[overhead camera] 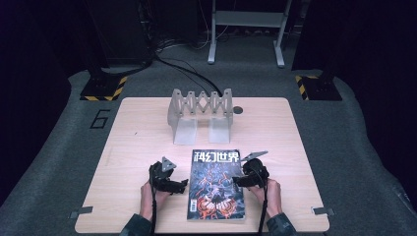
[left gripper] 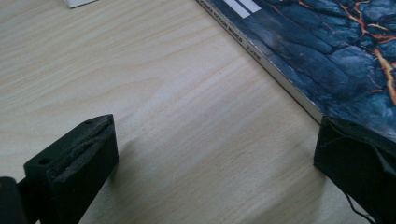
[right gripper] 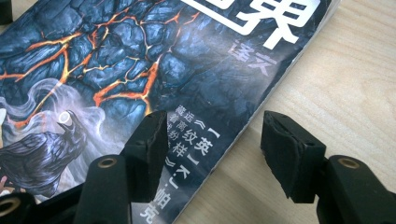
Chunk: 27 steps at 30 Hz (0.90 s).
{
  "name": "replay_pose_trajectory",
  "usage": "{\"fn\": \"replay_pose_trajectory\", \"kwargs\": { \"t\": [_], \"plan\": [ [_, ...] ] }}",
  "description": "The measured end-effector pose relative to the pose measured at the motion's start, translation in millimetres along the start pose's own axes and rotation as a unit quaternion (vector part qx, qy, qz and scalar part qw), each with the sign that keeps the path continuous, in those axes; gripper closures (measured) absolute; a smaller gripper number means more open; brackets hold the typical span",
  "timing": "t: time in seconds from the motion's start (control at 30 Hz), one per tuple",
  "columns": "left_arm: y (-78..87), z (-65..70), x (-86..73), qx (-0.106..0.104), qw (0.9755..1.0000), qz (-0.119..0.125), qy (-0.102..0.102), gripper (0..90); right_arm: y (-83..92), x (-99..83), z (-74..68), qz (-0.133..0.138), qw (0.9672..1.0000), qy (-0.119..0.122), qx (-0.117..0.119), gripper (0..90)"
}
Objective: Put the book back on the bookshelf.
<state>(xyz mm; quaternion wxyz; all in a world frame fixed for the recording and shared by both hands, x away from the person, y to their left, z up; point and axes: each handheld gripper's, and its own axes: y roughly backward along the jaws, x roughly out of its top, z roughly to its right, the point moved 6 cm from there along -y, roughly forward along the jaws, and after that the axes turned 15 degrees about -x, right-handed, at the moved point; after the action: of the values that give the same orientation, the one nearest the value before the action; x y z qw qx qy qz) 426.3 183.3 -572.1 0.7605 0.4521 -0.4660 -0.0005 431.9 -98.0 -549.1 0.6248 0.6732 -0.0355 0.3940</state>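
High view shows the magazine point(overhead camera: 216, 184) lying flat and face up near the front of the tabletop point(overhead camera: 133, 132), between the two tools. Right tool point(overhead camera: 237, 180) sits at its right edge with jaws apart, one over the cover and one over bare wood in the right gripper view, the page edge point(right gripper: 243, 135) between them but not pinched. Left tool point(overhead camera: 184, 183) waits just beside the spine point(left gripper: 273, 70), jaws wide with nothing between them. Beyond stands a grey folding rack point(overhead camera: 200, 114), well apart. The likely risk is that a jaw closing from above catches only the cover, so it lifts, curls or creases while the rest stays down; a push from one side alone could also slide the magazine away.
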Motion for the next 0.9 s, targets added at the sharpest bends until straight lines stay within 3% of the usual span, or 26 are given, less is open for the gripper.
{"fn": "replay_pose_trajectory", "kwargs": {
  "t": [0.2,0.3,0.33,0.9],
  "plan": [
    [-2.6,4.6,1.5,-0.001,1.0000,0.000,-0.002,0.0,-3.2,3.0,-0.4,-0.007,1.0000,0.000,0.004,40.6],
    [-4.8,7.8,2.6,-0.002,1.0000,0.006,0.001,0.0,-3.9,4.2,-0.2,-0.020,0.9998,-0.002,0.006,38.2],
    [-4.2,7.6,2.3,-0.002,1.0000,0.001,-0.004,0.0,-4.2,4.4,-0.2,-0.031,0.9994,-0.002,0.017,37.2],
    [-4.4,7.6,2.3,-0.001,1.0000,0.002,-0.003,0.0,-7.5,12.3,-2.8,-0.069,0.9975,0.004,0.011,34.9]
  ]
}}
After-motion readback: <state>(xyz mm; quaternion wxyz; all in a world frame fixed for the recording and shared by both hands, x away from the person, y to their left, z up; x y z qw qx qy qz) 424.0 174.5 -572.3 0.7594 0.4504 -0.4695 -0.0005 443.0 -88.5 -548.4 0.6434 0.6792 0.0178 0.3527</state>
